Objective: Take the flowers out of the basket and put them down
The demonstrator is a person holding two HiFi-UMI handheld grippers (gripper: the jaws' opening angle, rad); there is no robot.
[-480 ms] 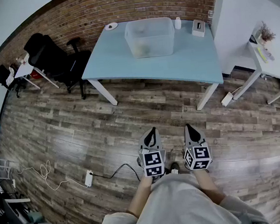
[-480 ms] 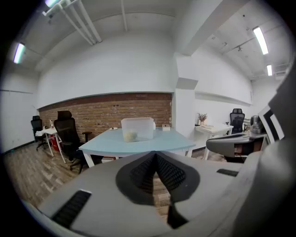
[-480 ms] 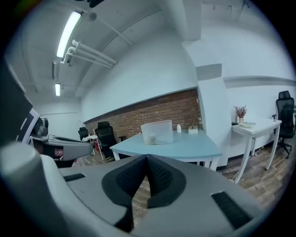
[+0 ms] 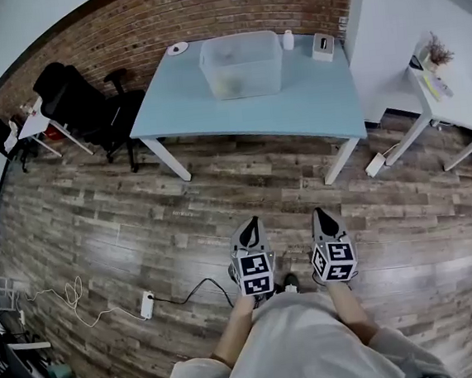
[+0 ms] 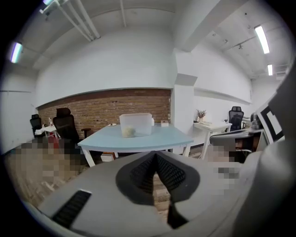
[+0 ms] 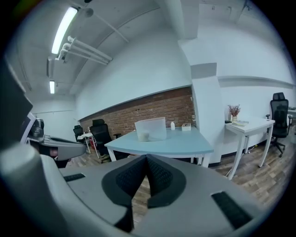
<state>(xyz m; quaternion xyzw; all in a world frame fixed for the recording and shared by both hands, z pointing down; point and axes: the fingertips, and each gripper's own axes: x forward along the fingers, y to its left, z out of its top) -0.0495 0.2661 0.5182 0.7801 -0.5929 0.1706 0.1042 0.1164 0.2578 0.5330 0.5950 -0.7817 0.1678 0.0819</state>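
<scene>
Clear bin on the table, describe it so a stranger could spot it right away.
Near the brick wall stands a light blue table. On its far half sits the clear bin. It is see-through and far bigger than the white bottle and box beside it.

Open wood floor (image 4: 221,202) separates left tool (image 4: 253,221) and right tool (image 4: 319,213) from the blue table (image 4: 294,103).

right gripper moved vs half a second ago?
No. The right gripper sits at the same offset from the floor power strip; only the table shifted in frame.
</scene>
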